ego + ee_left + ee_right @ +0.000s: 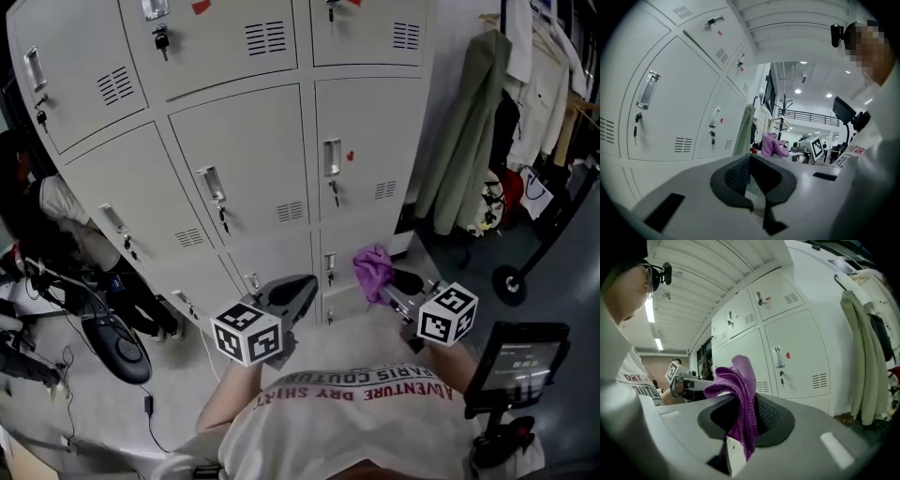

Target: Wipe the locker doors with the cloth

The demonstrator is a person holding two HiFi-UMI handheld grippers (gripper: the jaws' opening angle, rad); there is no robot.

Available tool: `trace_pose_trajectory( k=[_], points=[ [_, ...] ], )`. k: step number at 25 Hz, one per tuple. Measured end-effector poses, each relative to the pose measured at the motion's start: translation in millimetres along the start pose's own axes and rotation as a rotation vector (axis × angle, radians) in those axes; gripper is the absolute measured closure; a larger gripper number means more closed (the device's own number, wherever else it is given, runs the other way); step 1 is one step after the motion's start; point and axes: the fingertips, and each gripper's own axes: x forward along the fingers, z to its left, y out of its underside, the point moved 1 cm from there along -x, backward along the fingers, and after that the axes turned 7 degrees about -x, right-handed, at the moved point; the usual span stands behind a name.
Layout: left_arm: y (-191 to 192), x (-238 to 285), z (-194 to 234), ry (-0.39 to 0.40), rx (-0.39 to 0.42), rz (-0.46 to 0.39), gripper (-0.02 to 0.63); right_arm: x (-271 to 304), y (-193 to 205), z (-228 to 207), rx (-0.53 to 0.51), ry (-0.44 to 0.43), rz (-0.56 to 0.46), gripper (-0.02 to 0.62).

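Left tongs: the left tongs (292, 292) (752, 177) are held low before the chest and aimed at the bottom row of lockers (262, 159). They are closed together with nothing between them.
Right tongs: the right tongs (392, 281) (746, 420) are held beside the left ones, at about the same height. They are clamped on the cloth (372, 267) (740, 390).
Cloth: purple and knitted. It is bunched above the jaws, and one end hangs down behind them. It is held in front of a lower door, and no contact with the door is seen.
Cubes: a marker cube is carried on each tool, left (247, 333) and right (447, 314).
Doors: pale grey, each fitted with a handle, a lock with keys and a vent. A red dot (350, 156) is seen on one door.
Room: a grey floor (553, 253) is seen below the lockers. Coats (469, 141) are hung to the right of the lockers. A seated person (56, 216) is seen at the left, and a screen (520, 361) on a stand at the lower right.
Writing: "ADVENTURE DRY SHIRT" is printed in red on the wearer's shirt (366, 412). The line above it is only partly readable.
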Motion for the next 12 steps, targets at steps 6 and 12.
trace_pose_trajectory(
  k=[6, 12],
  points=[
    [72, -74, -111, -0.025, -0.007, -0.011, 0.606, -109, 33, 117, 0.006, -0.068, 0.0, 0.518],
    [167, -158, -221, -0.121, -0.075, -0.001, 0.606, -217, 90, 219, 0.066, -0.142, 0.071, 0.518]
  ],
)
